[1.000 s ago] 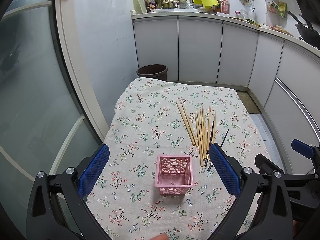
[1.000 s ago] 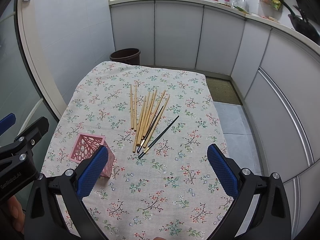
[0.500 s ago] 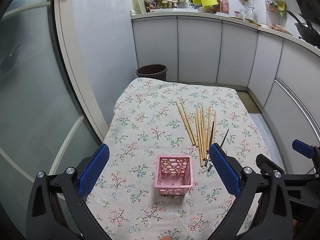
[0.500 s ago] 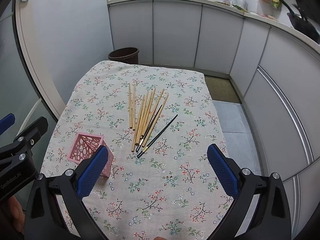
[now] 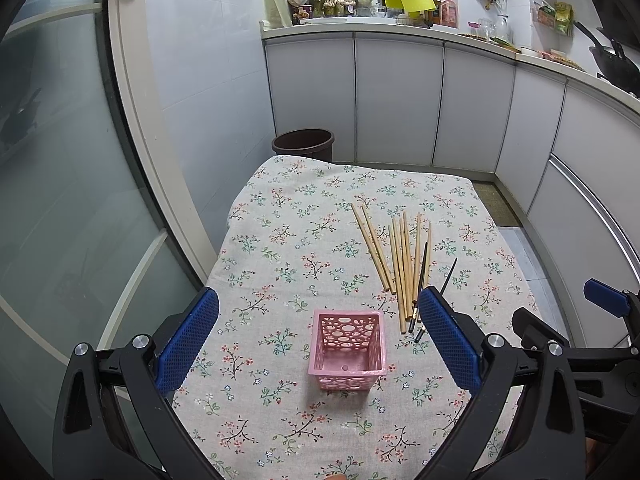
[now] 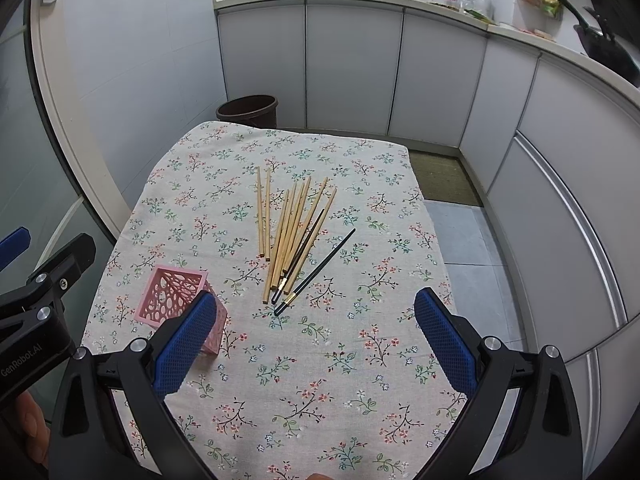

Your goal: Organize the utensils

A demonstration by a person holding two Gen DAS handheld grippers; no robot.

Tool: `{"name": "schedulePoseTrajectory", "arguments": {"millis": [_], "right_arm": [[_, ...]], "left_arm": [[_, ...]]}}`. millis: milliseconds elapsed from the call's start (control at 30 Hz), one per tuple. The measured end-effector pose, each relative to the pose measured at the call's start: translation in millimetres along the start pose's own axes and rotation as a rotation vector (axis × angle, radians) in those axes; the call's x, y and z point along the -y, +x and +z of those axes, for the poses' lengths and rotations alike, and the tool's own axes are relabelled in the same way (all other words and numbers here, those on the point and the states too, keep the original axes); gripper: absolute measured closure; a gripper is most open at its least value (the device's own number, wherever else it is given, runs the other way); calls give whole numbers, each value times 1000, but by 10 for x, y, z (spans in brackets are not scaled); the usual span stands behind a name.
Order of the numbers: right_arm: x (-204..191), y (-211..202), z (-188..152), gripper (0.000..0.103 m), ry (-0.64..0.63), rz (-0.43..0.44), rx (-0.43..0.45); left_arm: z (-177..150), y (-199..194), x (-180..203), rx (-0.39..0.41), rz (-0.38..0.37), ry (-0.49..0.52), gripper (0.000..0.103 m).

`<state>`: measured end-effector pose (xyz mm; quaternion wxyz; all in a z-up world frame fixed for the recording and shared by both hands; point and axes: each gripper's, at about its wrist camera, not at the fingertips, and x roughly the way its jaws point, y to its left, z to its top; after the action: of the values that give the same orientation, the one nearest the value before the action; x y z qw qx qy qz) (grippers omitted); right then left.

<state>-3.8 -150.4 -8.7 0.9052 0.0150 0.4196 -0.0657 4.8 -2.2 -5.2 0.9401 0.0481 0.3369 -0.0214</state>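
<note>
Two grippers gape wide, holding nothing: left gripper above the pink basket, right gripper near the wooden chopsticks and black chopsticks on the table.

I'm looking at a matt woven tablecloth printed with small flowers, and a pink plastic basket with a smooth, slightly shiny pierced wall is sitting on it. The pale chopsticks are showing a dry, unvarnished wood look, while the two black chopsticks are gleaming like lacquer. My left gripper and right gripper are showing matt black plastic, rough blue textured pads and bright metal screws.
</note>
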Motion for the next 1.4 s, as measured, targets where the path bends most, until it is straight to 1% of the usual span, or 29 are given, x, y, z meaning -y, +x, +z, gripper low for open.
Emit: {"name": "schedulePoseTrajectory", "arguments": {"millis": [733, 867, 900, 933, 1067, 1167, 1267, 1333, 1400], "right_arm": [[-12, 17, 0, 7, 1, 5, -4], [56, 88, 26, 7, 26, 9, -15], [104, 137, 40, 7, 42, 13, -27], [161, 204, 55, 7, 63, 22, -47], [345, 524, 114, 7, 144, 78, -140], [469, 768, 175, 7, 204, 125, -193], [558, 979, 252, 7, 257, 151, -212], [598, 1139, 291, 7, 284, 181, -244], [647, 1350, 342, 7, 320, 198, -278]], "left_arm": [[-16, -12, 15, -2, -8, 3, 7], [30, 99, 9, -27, -8, 12, 7], [58, 161, 3, -44, -12, 15, 7], [100, 260, 3, -77, -23, 13, 7], [282, 606, -29, -175, -102, -25, 7], [394, 959, 22, -257, -123, -26, 7], [491, 1316, 36, -335, -149, -72, 8], [573, 1548, 69, -378, -172, -100, 11], [634, 1776, 120, -413, -168, -109, 14]]}}
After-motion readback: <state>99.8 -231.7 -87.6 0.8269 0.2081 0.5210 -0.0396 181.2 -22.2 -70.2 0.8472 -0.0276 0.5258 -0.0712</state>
